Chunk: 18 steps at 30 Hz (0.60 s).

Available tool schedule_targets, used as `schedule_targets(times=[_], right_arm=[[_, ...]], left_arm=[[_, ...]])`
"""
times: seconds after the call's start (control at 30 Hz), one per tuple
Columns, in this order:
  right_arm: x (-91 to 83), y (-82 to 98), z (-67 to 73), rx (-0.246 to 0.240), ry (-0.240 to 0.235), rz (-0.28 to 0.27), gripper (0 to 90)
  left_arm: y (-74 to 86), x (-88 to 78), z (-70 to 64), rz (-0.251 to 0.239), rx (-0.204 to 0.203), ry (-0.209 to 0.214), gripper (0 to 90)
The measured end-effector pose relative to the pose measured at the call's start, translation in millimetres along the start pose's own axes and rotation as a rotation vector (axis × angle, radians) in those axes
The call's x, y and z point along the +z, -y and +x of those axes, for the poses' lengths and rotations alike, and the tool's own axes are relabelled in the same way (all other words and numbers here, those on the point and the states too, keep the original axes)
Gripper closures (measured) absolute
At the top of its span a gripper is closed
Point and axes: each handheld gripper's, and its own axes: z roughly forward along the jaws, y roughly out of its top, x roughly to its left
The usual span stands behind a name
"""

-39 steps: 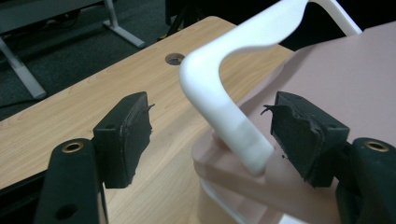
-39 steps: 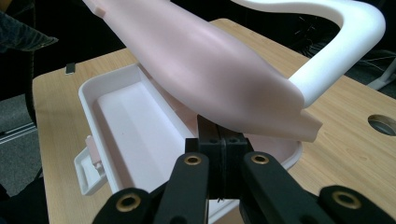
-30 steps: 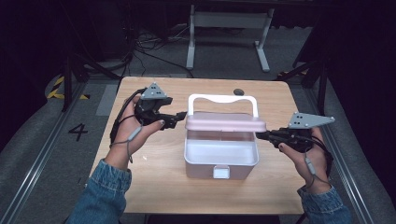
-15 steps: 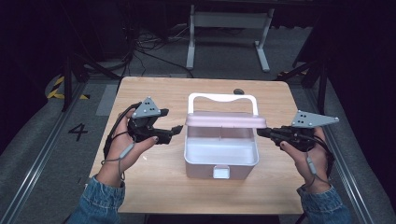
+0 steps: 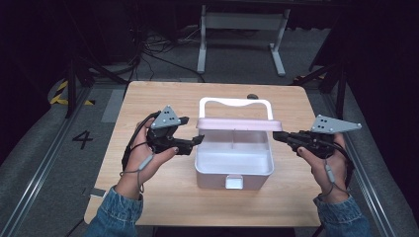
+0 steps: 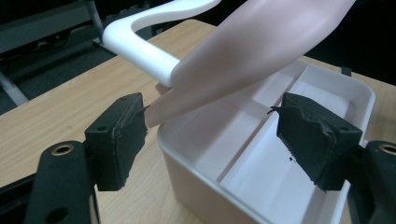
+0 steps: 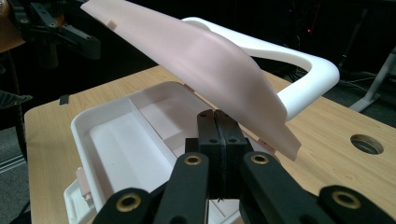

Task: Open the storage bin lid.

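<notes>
Lid [image 5: 236, 124], pink, runs lengthwise from my left claw [image 5: 193, 132] to my right claw [image 5: 277, 137], raised over the white box [image 5: 233, 165]; right clamps its end, left, just opening, stands beside it.

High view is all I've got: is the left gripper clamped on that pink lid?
Observer: No. The left gripper has just been opening its jaws; a corner of the pink lid sits between them, not pressed.
Operator: And the other side?
Observer: The right gripper is shut, with its tips right under the raised lid's edge.
Operator: Anything inside?
Observer: The white box has a divider, and the compartments I can see are bare.
</notes>
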Motion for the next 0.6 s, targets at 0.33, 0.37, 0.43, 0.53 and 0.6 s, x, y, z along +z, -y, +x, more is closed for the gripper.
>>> schedule_targets(times=[0.33,0.37,0.43,0.53,0.6], right_arm=[[-0.6,0.3,-1.9,0.008,-0.015,-0.001,90.0],[-0.8,0.3,-2.0,0.008,-0.016,0.000,90.0],[-1.1,0.3,-2.0,0.007,-0.017,0.000,90.0],[-1.1,0.2,-1.9,0.008,-0.017,0.000,90.0],[-1.1,0.2,-1.9,0.008,-0.016,0.000,90.0]], left_arm=[[-8.7,17.5,-2.7,-0.030,-0.001,-0.010,24.4],[-9.2,18.9,-2.4,-0.033,0.007,-0.005,24.4],[-9.7,21.8,-3.3,-0.040,0.005,-0.004,24.6],[-10.8,24.4,-4.0,-0.054,0.011,-0.006,24.5],[-12.0,25.0,-4.3,-0.070,0.020,-0.017,24.5]])
